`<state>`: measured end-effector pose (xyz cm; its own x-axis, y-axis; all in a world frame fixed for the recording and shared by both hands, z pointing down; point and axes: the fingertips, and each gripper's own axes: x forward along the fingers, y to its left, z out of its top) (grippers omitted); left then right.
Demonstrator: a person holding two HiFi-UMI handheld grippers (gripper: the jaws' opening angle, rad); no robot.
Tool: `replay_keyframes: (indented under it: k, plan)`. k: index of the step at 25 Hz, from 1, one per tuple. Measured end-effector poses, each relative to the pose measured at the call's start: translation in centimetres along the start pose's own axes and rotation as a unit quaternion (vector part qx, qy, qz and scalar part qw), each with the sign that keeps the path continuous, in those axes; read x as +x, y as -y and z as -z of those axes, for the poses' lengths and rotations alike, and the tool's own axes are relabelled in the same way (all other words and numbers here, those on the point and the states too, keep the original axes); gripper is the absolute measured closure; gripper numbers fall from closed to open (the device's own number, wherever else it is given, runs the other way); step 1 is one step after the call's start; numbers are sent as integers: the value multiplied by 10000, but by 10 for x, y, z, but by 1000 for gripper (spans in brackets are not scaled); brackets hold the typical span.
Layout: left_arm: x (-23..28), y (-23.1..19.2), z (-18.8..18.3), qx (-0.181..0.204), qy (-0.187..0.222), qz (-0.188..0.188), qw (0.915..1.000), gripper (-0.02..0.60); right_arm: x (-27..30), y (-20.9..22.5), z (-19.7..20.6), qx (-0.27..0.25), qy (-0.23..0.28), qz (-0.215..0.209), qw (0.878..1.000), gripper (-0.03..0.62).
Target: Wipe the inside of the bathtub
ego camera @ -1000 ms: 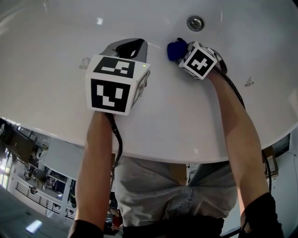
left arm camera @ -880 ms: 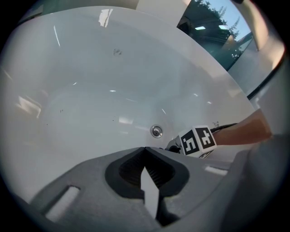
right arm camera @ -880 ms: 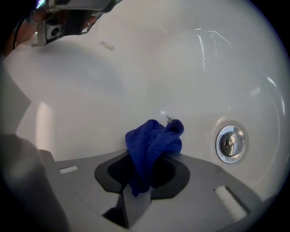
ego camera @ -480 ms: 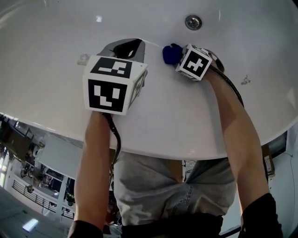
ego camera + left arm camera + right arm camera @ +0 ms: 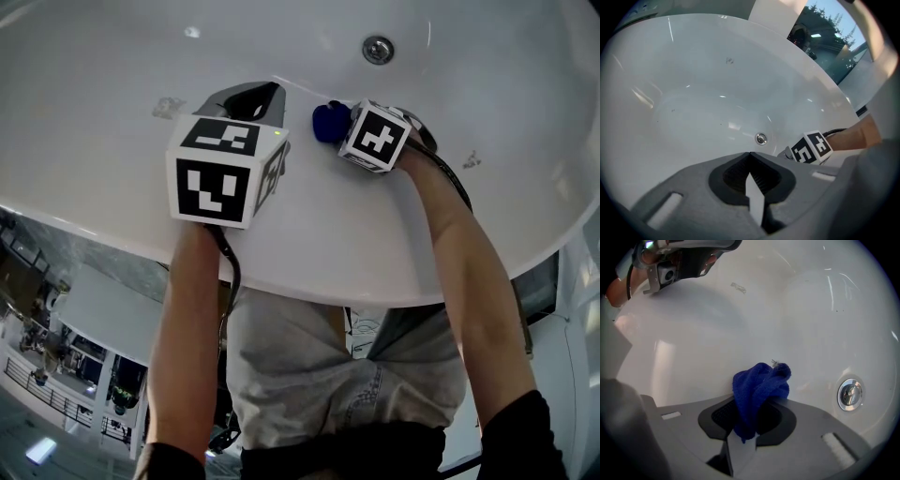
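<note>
A white bathtub (image 5: 112,84) fills the head view, with its round metal drain (image 5: 378,49) near the top. My right gripper (image 5: 328,122) is shut on a bunched blue cloth (image 5: 326,122), which presses against the tub's inner wall just below the drain. In the right gripper view the blue cloth (image 5: 759,390) sticks up from my right gripper (image 5: 752,401) and the drain (image 5: 849,394) sits to its right. My left gripper (image 5: 255,94) hangs over the tub to the left, shut with nothing in it. In the left gripper view my left gripper (image 5: 750,154) points at the drain (image 5: 761,138).
The tub's near rim (image 5: 375,281) curves across the head view, with the person's arms reaching over it. A small mark (image 5: 169,106) shows on the tub's surface left of my left gripper, another mark (image 5: 471,159) to the right. Beyond the far rim is a dark window (image 5: 829,37).
My right gripper has slid to the left and a little up along the tub wall with the blue cloth. The left gripper has stayed almost in place.
</note>
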<state>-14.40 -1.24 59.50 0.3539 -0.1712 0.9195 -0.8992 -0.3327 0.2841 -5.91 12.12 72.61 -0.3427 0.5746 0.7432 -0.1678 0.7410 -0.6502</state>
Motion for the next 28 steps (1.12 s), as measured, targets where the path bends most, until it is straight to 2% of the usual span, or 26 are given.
replay_keyframes:
  k: [7, 13, 28]
  plan:
    - [-15, 9, 2, -186, 12, -62, 9998, 577, -21, -38, -11, -353, 69, -16, 9993, 500]
    - [-24, 12, -2, -298, 41, -209, 9993, 577, -35, -61, -19, -270, 172, -107, 9994, 503]
    - [-47, 40, -14, -435, 60, -454, 9980, 577, -77, -128, -28, -488, 502, -520, 9962, 505]
